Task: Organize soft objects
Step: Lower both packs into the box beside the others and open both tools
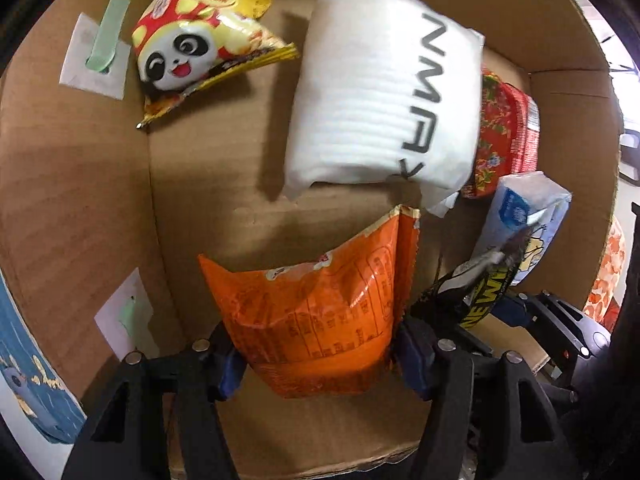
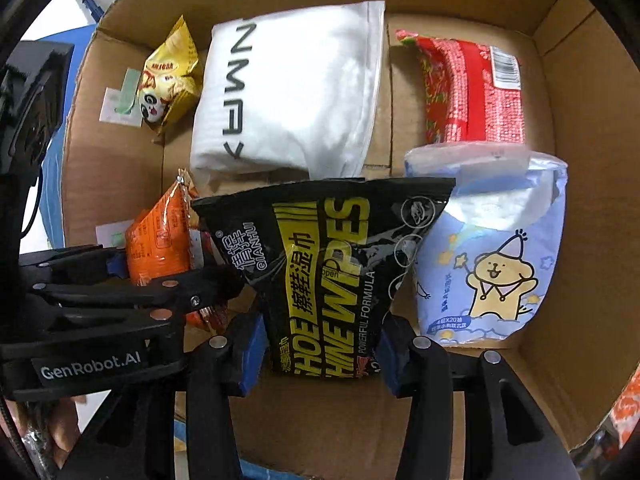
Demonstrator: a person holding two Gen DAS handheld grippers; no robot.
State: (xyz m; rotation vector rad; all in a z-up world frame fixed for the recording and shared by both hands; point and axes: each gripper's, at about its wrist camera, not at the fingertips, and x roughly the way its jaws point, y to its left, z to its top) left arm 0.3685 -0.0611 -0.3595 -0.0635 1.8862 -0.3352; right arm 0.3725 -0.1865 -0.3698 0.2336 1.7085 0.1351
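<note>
left wrist view: left gripper (image 1: 320,354) pinches orange packet (image 1: 316,304); right gripper (image 2: 320,354) pinches wipes pack (image 2: 324,272), near box wall (image 2: 592,208).

Left hand-held gripper (image 1: 320,360) clamped on something, right hand-held gripper (image 2: 320,350) likewise, side by side

You get even, fairly bright indoor light from above. Glare streaks the orange bag (image 1: 316,304) and wipes pack (image 2: 340,276); the white pouch (image 1: 384,100) casts a soft shadow leftward and looks motion-blurred. Fisheye bending and black vignette crowd both views' edges.
</note>
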